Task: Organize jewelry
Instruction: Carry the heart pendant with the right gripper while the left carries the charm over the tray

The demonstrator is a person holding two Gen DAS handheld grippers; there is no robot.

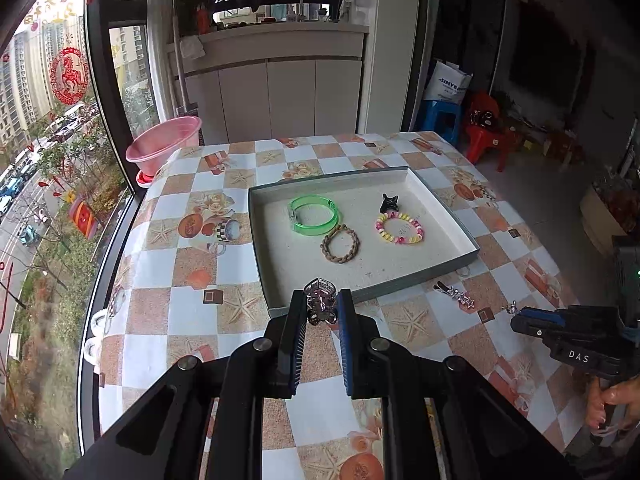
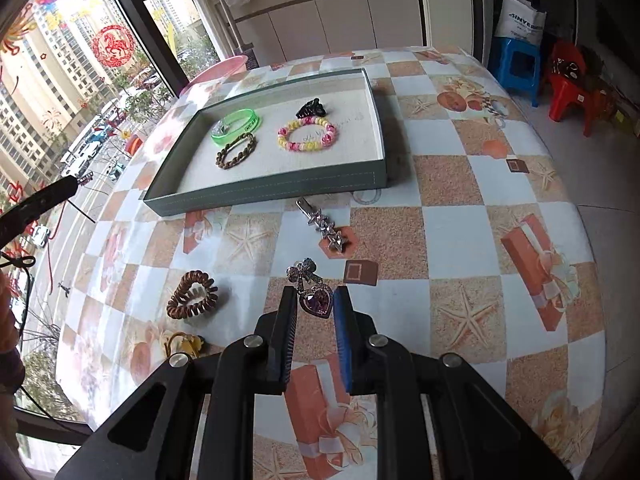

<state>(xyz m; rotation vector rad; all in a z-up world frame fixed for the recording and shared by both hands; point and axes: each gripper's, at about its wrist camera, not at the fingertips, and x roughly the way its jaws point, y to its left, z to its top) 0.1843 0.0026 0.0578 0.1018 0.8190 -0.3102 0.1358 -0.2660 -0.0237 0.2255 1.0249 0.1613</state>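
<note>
A shallow grey tray (image 1: 440, 200) (image 2: 264, 194) on the table holds a green bangle (image 1: 314, 214) (image 2: 236, 126), a brown braided bracelet (image 1: 340, 243) (image 2: 236, 151), a pink-yellow beaded bracelet (image 1: 399, 228) (image 2: 306, 134) and a black claw clip (image 1: 389, 203) (image 2: 310, 108). My left gripper (image 1: 321, 304) is shut on a purple clear claw clip (image 1: 320, 300), held above the tray's near edge. My right gripper (image 2: 316, 300) has its fingers on either side of a bow-and-purple-heart brooch (image 2: 312, 290) on the table. A silver star hair clip (image 2: 324, 224) (image 1: 456, 293) lies just outside the tray.
A brown coil hair tie (image 2: 192, 294) and a yellow hair tie (image 2: 184, 344) lie on the table at the left in the right wrist view. A pink basin (image 1: 164, 146) sits at the table's far left corner by the window. Plastic stools (image 1: 484, 132) stand beyond the table.
</note>
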